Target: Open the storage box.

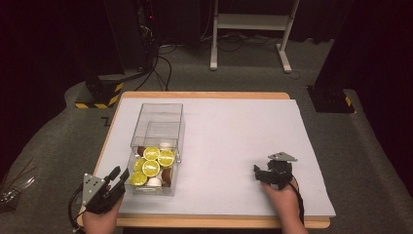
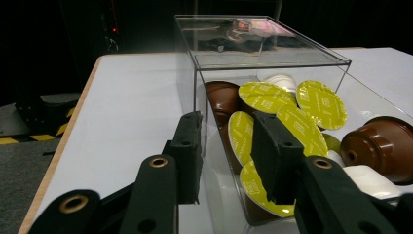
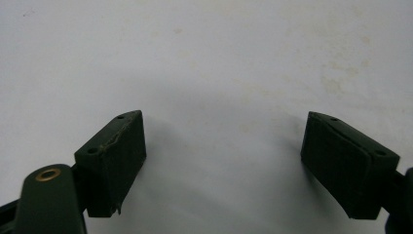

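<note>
A clear plastic box (image 1: 158, 114) stands on the left of the table with its drawer (image 1: 146, 191) pulled toward me. In the drawer lie several coffee capsules (image 1: 151, 168) with yellow-green lids (image 2: 292, 122), along with brown ones (image 2: 384, 146) and white ones (image 2: 370, 180). My left gripper (image 1: 119, 174) is open at the drawer's front left corner. In the left gripper view its jaws (image 2: 229, 141) stand either side of the drawer's clear left wall. My right gripper (image 1: 258, 173) rests low over the bare white sheet at the right, wide open (image 3: 224, 146) with nothing between its fingers.
The white sheet (image 1: 234, 126) covers a wooden table whose edge (image 1: 204, 222) runs along the front. Beyond the table stand a white frame (image 1: 251, 22), dark equipment with cables (image 1: 146, 39) and a yellow-black striped base (image 1: 100, 95) on the floor.
</note>
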Available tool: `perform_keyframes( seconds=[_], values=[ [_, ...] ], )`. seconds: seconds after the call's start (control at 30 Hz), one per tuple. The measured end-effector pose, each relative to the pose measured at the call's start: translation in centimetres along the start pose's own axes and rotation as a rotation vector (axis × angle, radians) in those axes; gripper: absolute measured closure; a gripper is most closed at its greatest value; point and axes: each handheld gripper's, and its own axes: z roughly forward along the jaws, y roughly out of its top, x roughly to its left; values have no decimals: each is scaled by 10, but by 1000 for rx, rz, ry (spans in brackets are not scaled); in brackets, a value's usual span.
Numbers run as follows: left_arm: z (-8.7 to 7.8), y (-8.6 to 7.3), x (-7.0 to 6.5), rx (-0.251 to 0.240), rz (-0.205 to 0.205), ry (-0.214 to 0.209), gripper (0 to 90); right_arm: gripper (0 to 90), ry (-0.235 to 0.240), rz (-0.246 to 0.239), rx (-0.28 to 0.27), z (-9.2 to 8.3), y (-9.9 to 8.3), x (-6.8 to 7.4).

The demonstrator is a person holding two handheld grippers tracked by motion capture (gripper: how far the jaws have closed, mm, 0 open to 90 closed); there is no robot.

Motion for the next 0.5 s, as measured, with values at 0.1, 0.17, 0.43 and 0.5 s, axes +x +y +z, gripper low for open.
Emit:
perform_keyframes(
  seconds=[0.1,0.17,0.43,0.5],
  values=[
    [1,3,4,-4,-11,2,656,168,1,-2,-1,0,0,0],
    [2,5,7,-11,-17,5,656,169,0,0,0,0,0,0],
    [15,18,20,-5,-21,39,636,320,56,-40,-25,-7,0,4],
    [25,16,31,23,-16,66,630,328,70,-49,-52,-12,3,9]
  ],
)
